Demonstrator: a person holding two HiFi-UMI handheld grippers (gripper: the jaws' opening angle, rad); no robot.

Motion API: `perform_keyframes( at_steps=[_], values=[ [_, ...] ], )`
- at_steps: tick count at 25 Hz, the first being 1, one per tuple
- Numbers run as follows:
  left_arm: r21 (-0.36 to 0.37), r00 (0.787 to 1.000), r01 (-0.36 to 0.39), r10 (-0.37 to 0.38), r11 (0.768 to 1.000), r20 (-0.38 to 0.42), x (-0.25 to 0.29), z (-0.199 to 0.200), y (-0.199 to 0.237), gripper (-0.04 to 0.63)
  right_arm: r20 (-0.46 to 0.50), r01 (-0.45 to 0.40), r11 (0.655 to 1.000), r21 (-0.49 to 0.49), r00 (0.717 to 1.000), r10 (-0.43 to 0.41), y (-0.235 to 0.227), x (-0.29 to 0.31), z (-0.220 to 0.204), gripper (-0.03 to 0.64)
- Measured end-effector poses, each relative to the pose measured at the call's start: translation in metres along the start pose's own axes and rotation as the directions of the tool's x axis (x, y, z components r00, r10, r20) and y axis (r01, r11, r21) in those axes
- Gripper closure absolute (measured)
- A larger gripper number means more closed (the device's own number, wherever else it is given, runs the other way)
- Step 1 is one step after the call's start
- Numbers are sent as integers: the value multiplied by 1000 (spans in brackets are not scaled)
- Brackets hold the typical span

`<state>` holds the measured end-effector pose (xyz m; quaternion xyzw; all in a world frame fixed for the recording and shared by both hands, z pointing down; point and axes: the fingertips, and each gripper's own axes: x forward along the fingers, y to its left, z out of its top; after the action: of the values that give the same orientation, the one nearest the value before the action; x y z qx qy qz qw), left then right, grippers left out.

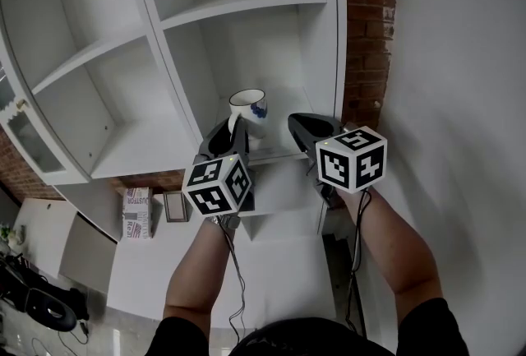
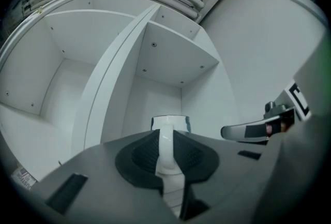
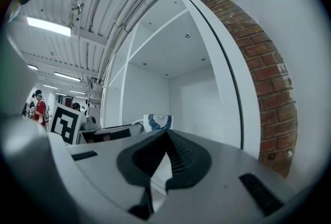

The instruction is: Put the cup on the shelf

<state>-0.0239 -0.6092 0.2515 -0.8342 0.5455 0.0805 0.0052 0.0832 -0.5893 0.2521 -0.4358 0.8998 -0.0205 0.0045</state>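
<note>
1 tool has the white mug (image 1: pixel 247 109): the left gripper (image 1: pixel 233 132), jaws clamped on its handle, holds it upright, straight ahead at the mouth of the shelf unit's (image 1: pixel 276 154) lower right compartment. Right gripper (image 1: pixel 306 127) sits beside it, closed and empty.

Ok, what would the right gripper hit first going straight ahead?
Probably the cup held by the left gripper, just ahead of the right gripper; it might narrowly miss and reach the shelf's back wall.

There was one cup (image 1: pixel 247 110), one white shelf unit (image 1: pixel 246 2), two grippers, namely the left gripper (image 1: pixel 233 131) and the right gripper (image 1: pixel 297 123), and one printed box (image 1: pixel 137 212) lower down.
</note>
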Motion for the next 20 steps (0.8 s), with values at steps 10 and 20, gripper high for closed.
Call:
perform_keyframes(
  at_steps=[10,20],
  values=[
    [48,998,-23,26,999,-51,5,-4,-2,534,-10,0,1000,0,1000,0,5,1,-4,617],
    [103,993,-52,63,993,-102,10,-9,-3,529,-20,-6,1000,16,1000,6,8,3,-12,617]
  ],
)
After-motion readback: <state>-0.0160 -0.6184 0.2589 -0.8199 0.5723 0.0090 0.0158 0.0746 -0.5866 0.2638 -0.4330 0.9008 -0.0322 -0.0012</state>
